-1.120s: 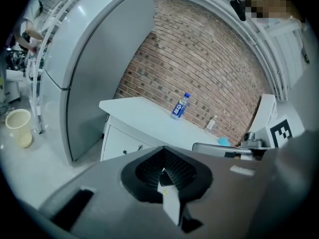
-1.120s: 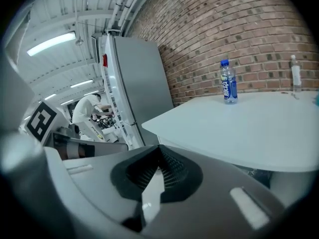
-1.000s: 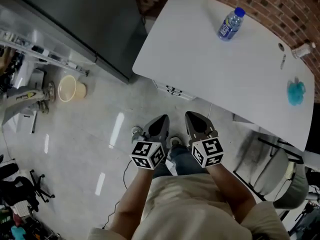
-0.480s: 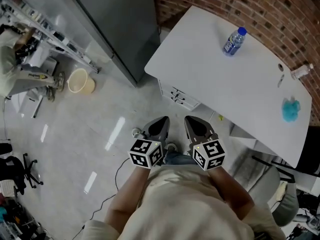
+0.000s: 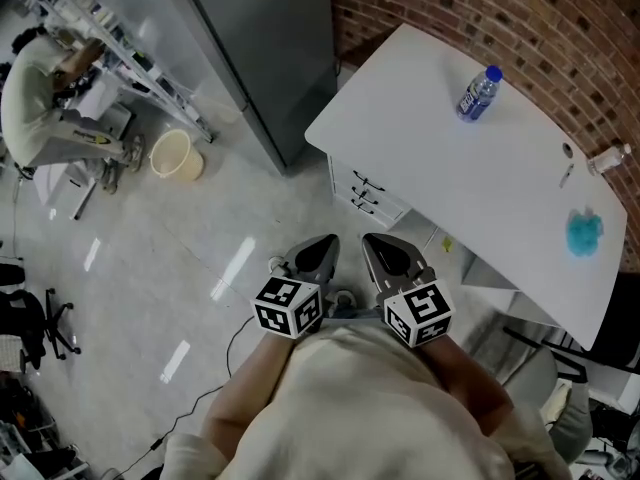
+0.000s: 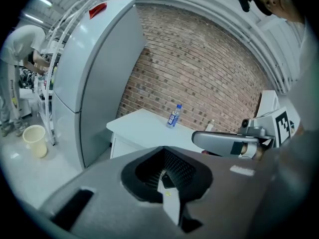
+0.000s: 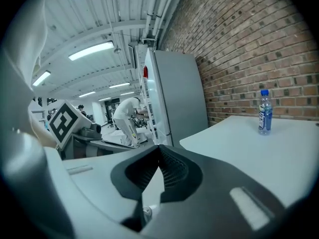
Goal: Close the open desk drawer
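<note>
The white desk (image 5: 470, 178) stands against the brick wall at the upper right of the head view. Under its near left corner is a white drawer unit (image 5: 366, 196) with dark handles; I cannot tell from here whether a drawer stands out. The same unit (image 6: 122, 146) shows below the desktop in the left gripper view. My left gripper (image 5: 318, 248) and right gripper (image 5: 384, 249) are held side by side close to my chest, well short of the desk. Both are shut with nothing between their jaws, as the left gripper (image 6: 164, 176) and right gripper (image 7: 154, 179) views confirm.
A water bottle (image 5: 478, 93) and a blue cloth (image 5: 585, 233) lie on the desk. A tall grey cabinet (image 5: 265, 48) stands left of the desk, with a beige bucket (image 5: 177, 154) beside it. A person in white (image 5: 35, 98) bends at far left. A chair (image 5: 560, 388) is at lower right.
The head view has shifted: the desk sits further right, and more brick wall and the drawer unit's front have come into sight. Both grippers stay shut, side by side.
</note>
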`<state>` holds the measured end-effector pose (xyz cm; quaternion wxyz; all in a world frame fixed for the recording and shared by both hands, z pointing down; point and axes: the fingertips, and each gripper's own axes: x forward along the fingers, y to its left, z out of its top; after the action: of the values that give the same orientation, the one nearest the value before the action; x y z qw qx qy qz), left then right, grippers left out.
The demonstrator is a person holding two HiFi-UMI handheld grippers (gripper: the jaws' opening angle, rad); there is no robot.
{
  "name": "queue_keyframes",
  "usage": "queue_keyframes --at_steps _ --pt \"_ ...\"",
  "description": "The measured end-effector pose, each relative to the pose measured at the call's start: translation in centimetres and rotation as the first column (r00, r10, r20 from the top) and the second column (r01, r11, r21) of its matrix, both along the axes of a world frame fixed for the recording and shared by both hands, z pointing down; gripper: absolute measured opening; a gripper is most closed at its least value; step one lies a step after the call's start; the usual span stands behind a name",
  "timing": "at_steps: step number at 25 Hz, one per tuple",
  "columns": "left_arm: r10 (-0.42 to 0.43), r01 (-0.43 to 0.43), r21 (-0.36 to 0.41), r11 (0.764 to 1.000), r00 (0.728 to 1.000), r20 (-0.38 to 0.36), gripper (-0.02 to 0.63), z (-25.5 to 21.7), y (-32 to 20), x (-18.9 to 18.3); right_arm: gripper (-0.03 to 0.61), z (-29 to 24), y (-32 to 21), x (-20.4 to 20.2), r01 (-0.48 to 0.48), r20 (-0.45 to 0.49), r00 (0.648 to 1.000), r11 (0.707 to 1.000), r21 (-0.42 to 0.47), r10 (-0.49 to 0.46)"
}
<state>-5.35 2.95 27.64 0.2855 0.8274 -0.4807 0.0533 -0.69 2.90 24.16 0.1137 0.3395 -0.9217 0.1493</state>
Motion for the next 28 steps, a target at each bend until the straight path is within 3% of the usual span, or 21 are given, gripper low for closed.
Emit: queue_keyframes --at_steps 15,28 --pt "0.004 -0.006 0.037 0.999 0.999 0.035 -0.002 -0.6 0.7 -1.2 0.004 0.0 0.6 -3.0 0.076 0.005 0.997 0.997 0.020 -0.076" --pt "0.009 -0.011 0.050 0.999 1.000 0.030 -0.002 -0.8 1.1 -1.3 0.003 0.3 0.5 -2.9 0.060 0.002 0.998 0.998 0.020 -0.060"
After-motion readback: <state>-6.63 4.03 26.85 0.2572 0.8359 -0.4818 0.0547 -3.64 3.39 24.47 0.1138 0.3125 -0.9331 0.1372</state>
